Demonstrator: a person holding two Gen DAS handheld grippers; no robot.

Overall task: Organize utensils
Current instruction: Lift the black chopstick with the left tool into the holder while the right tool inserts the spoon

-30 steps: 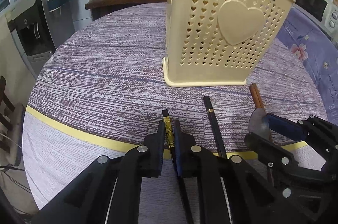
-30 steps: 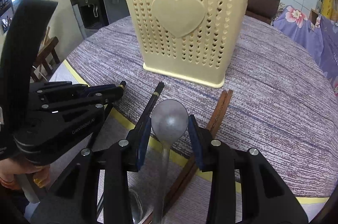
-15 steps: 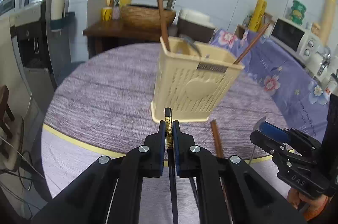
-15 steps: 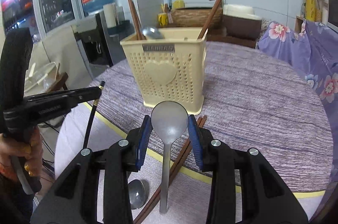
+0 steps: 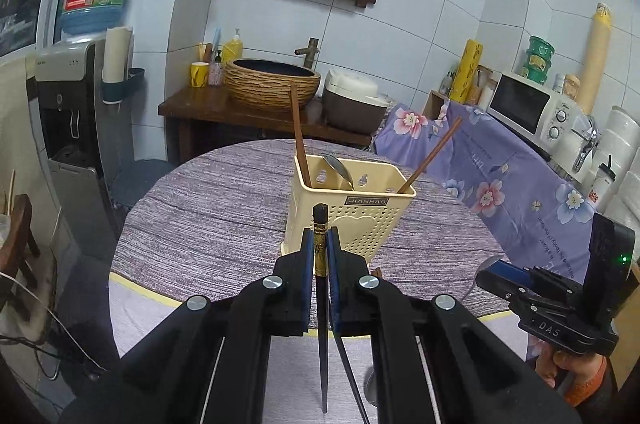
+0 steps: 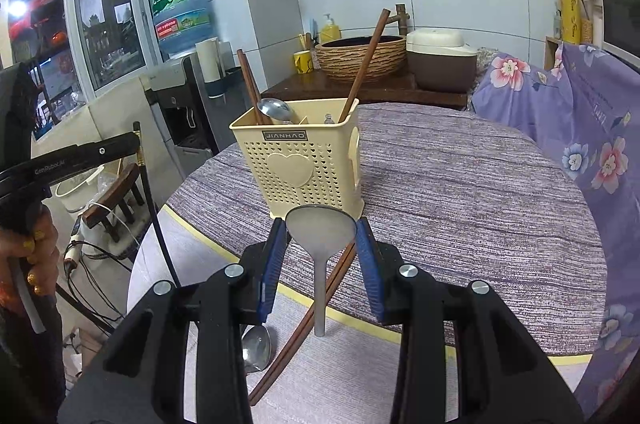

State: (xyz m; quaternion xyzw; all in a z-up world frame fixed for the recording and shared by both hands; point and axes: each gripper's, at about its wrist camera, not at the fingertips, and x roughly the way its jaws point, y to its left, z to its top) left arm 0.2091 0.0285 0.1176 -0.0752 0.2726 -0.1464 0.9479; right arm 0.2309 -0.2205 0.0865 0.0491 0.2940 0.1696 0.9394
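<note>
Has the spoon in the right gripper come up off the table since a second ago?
Yes. The spoon has risen with the right gripper: its bowl sat below the holder base, near the tablecloth; now the holder looks smaller, seen from above.

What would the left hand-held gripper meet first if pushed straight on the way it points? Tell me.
Most likely the cream utensil holder. The left hand-held gripper, shut on a black chopstick, aims at the holder's front wall just below the rim. Depth is unclear, so the gap cannot be judged.

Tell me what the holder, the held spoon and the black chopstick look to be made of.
Holder: cream plastic, seemingly moulded, with punched heart holes and a satin look.
Spoon: likely stainless steel, grey with a dull brushed sheen.
Black chopstick: glossy dark shaft with a gold patterned band; lacquered wood or plastic, hard to tell.
</note>
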